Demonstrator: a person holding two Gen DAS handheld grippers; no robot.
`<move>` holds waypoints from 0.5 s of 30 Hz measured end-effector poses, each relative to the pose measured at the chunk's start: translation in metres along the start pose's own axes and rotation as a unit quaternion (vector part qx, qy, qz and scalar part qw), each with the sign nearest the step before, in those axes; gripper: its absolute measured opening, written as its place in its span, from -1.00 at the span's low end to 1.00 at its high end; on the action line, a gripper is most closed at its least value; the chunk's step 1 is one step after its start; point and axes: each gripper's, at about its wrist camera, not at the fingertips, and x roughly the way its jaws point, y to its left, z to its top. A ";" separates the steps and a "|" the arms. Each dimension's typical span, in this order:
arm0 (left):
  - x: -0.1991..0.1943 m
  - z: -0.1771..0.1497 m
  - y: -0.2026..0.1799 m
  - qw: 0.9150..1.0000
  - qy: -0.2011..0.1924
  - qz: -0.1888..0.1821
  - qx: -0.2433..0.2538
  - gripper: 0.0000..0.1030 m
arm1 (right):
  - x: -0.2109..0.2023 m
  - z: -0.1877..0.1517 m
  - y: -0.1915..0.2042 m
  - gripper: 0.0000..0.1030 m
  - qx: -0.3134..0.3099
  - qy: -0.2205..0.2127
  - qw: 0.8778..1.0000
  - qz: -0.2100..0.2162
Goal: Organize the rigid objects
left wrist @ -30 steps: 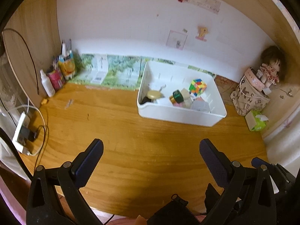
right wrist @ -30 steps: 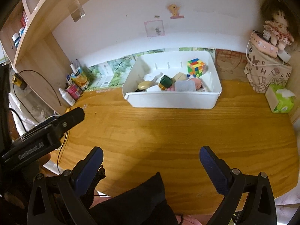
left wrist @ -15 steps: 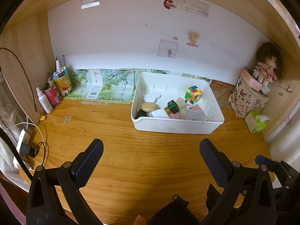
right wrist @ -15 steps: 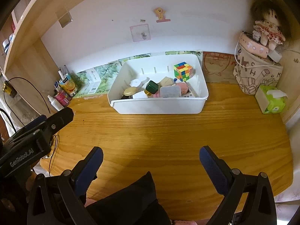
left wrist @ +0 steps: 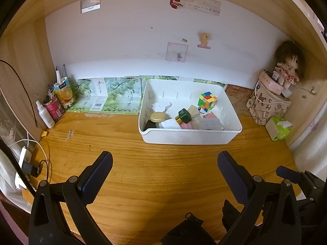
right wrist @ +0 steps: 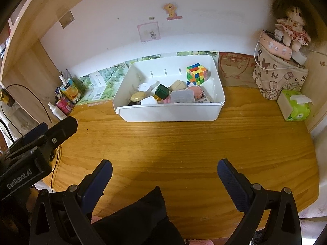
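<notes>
I am holding the left gripper (left wrist: 164, 173) and the right gripper (right wrist: 164, 174) above the near edge of the table (right wrist: 184, 143), both with fingers spread wide and carrying nothing. The white bin (right wrist: 169, 112) is sitting ahead of both grippers, well apart from the fingertips, against the back wall. Inside it, the puzzle cube (right wrist: 196, 74) is resting at the far right, the green-capped bottle (right wrist: 161, 92) near the centre, the gold-lidded jar (right wrist: 137, 97) at the near left and a clear plastic box (right wrist: 182, 96) beside the bottle.

Hazards I am judging from here: the items are lying crowded and touching, so a spread finger entering the bin is likely to nudge a neighbour and topple the bottle. The near wall of the bin is blocking a low approach; striking it would shove the bin backward. The grippers are working close together, so converging on one item risks collision.
</notes>
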 end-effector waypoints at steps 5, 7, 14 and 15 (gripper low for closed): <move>0.001 0.000 0.000 1.000 0.002 0.002 0.000 0.98 | 0.005 0.000 0.000 1.00 -0.001 0.011 1.000 -0.001; 0.001 -0.002 -0.002 1.000 0.004 0.004 0.000 0.98 | 0.006 -0.001 0.001 1.00 -0.003 0.015 1.000 -0.001; 0.000 -0.004 -0.004 1.000 0.002 0.011 0.002 0.98 | 0.008 -0.001 0.003 1.00 -0.011 0.019 1.000 0.001; 0.000 -0.003 -0.003 1.000 0.002 0.010 0.002 0.98 | 0.008 -0.001 0.003 1.00 -0.012 0.019 1.000 0.001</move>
